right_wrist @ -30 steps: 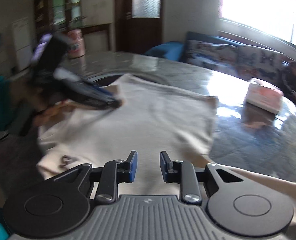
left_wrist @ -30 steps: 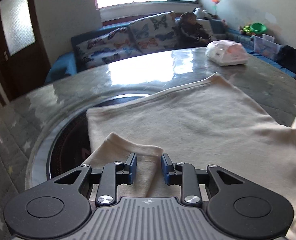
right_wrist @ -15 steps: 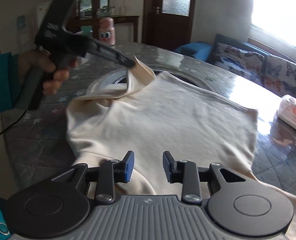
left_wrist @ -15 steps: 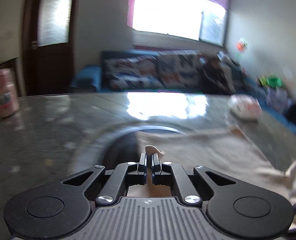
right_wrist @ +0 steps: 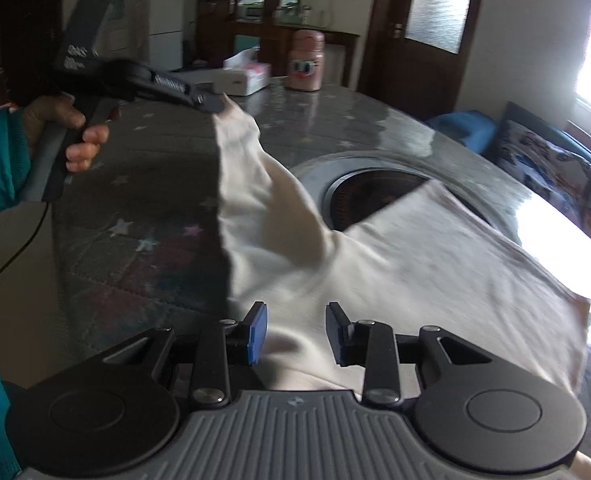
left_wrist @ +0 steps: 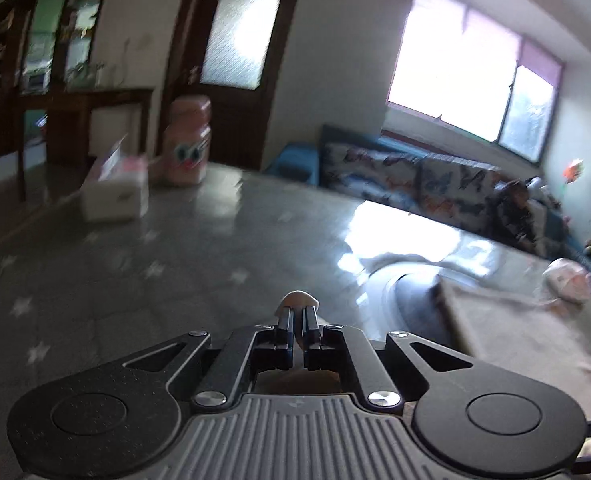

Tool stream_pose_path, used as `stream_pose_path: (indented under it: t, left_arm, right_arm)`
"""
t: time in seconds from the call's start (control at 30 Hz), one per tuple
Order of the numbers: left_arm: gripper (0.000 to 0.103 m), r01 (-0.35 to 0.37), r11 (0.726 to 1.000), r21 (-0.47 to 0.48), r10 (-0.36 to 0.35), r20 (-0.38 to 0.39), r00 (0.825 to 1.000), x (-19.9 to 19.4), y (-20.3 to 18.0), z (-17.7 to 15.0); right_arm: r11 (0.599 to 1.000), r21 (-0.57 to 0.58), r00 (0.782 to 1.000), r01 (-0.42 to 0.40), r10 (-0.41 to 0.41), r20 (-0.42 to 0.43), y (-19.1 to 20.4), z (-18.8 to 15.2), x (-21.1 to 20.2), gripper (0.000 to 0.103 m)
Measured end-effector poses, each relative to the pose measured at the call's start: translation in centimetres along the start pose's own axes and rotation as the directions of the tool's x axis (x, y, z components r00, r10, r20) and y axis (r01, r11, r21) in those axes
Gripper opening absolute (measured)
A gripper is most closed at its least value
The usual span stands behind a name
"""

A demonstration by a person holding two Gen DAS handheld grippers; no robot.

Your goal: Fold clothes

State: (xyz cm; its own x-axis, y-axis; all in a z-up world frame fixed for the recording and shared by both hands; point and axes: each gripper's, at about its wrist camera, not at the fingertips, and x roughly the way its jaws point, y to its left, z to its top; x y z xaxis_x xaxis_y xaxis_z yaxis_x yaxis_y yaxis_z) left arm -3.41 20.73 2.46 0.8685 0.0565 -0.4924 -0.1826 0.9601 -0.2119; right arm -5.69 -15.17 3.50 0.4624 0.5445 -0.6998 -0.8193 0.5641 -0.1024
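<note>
Lifted off the cream garment (right_wrist: 395,264) since a second ago, its sleeve (right_wrist: 251,184) now stretches out sideways over the starred worktop (right_wrist: 135,216) — pinched in the clamped left tool (right_wrist: 211,106). Right tool (right_wrist: 295,330) hovers part-open and empty above the body. Pulling further could drag the whole garment askew.

One cream garment (right_wrist: 415,264), two grippers (right_wrist: 295,332) (left_wrist: 297,316), one tissue box (right_wrist: 247,76), one pink jar (right_wrist: 305,66), one tabletop (right_wrist: 143,240).
</note>
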Motion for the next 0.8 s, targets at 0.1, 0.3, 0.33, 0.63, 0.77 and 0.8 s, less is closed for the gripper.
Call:
stream_pose_path:
  t: [0.1,0.3,0.33,0.63,0.77,0.8]
  left_arm:
    - [0.005,-0.013,1.000,0.002,0.013,-0.004,1.000,0.2,0.8,-0.5]
    - [0.005,-0.013,0.999,0.035,0.013,0.016,1.000,0.8,0.4,0.6]
    - [0.005,-0.011,0.999,0.035,0.010,0.019,1.000,0.8,0.4,0.7]
    - [0.005,-0.029,0.998,0.052,0.029,0.004,1.000,0.7,0.4,0.5]
    - [0.009,-0.083,0.997,0.008,0.083,-0.050,0.995,1.4,1.7,-0.4]
    - [0.009,-0.106,0.994,0.006,0.106,-0.056,0.993,1.3,1.8,-0.5]
  right_arm:
    - [1.000,-0.015,1.000,-0.023,0.023,-0.005,0.8,0.5,1.1,0.032]
    - [0.997,-0.078,1.000,-0.002,0.000,-0.024,2.8,0.6,3.5,0.030]
    - [0.997,-0.082,1.000,0.006,-0.008,-0.021,3.0,0.6,3.6,0.029]
    - [0.991,-0.069,0.993,-0.112,0.109,-0.042,3.0,0.6,3.0,0.003]
    - [0.990,-0.070,0.992,-0.122,0.120,-0.027,3.0,0.4,2.6,0.007]
    - [0.991,-0.052,0.992,-0.125,0.124,-0.014,2.7,0.6,2.3,0.008]
